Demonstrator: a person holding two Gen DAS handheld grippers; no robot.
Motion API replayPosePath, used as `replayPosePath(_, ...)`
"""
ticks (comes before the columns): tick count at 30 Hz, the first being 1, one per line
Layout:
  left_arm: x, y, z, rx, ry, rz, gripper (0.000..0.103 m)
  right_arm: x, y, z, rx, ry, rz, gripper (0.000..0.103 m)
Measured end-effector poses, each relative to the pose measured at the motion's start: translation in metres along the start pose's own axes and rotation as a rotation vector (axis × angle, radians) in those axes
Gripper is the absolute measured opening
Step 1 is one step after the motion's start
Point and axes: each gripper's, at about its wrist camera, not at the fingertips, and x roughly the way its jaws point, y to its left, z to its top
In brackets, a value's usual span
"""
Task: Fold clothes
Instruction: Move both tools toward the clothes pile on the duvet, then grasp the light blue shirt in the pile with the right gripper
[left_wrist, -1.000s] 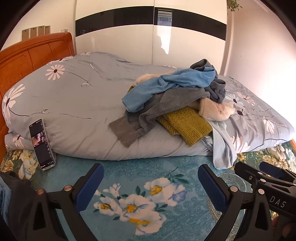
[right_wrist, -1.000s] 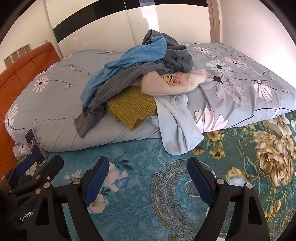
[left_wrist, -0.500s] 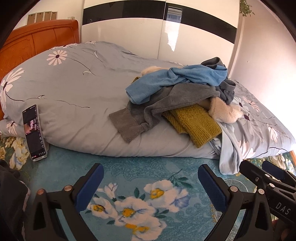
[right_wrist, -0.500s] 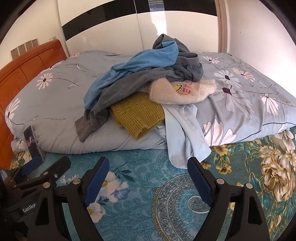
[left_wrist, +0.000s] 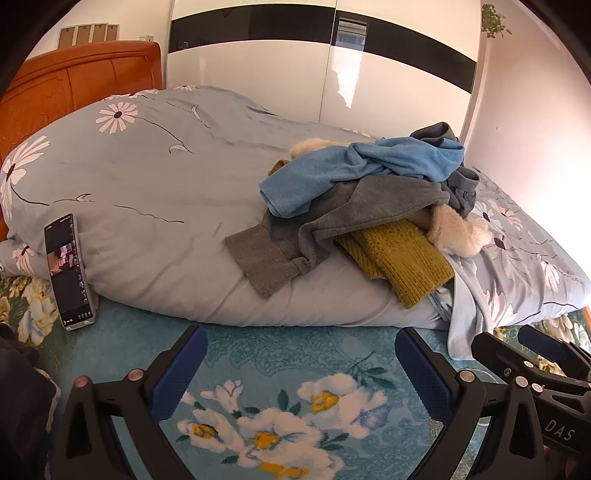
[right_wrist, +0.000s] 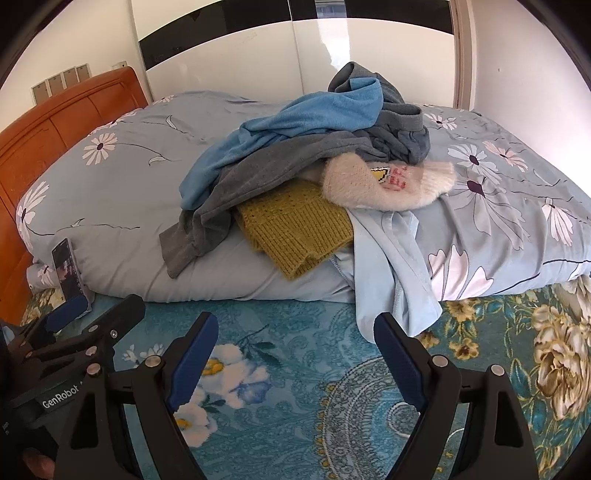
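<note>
**Both grippers wide open, clothes pile untouched on the duvet**

So here's where you're at. Your left gripper is hovering over the teal floral sheet, jaws spread wide, nothing between them. Same story with your right gripper: wide apart, empty, over the sheet just in front of the duvet.

The clothes are all heaped on the right half of that grey-blue daisy duvet, well ahead of both grippers. From the top down: a blue top draped over a grey sweater, with a darker grey-blue piece bunched behind them. Under the grey one sticks out a mustard knit, and beside it a fluffy cream sweater with a small yellow and pink patch on it. A light blue garment hangs off the duvet's front edge down onto the sheet, and its hem sits just beyond your right gripper's right finger.

Off to the left, a phone leans against the duvet with its screen lit. Orange wooden headboard at far left, glossy white wardrobe behind the bed.
</note>
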Motion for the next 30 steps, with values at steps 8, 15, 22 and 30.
replayPosePath(8,0.011,0.012,-0.004,0.013,-0.005,-0.031,0.103,0.020,-0.013,0.016,-0.004,0.042,0.016,0.087)
replayPosePath(15,0.018,0.022,-0.015,0.045,-0.008,0.025,0.103,0.026,-0.045,0.088,0.000,-0.027,-0.006,0.087)
replayPosePath(22,0.025,0.021,-0.025,0.149,-0.023,0.089,0.103,0.046,-0.061,0.199,-0.130,-0.095,-0.091,0.087)
replayPosePath(30,0.040,0.026,-0.035,0.124,0.028,0.079,0.103,0.112,-0.068,0.306,-0.147,-0.032,-0.246,0.073)
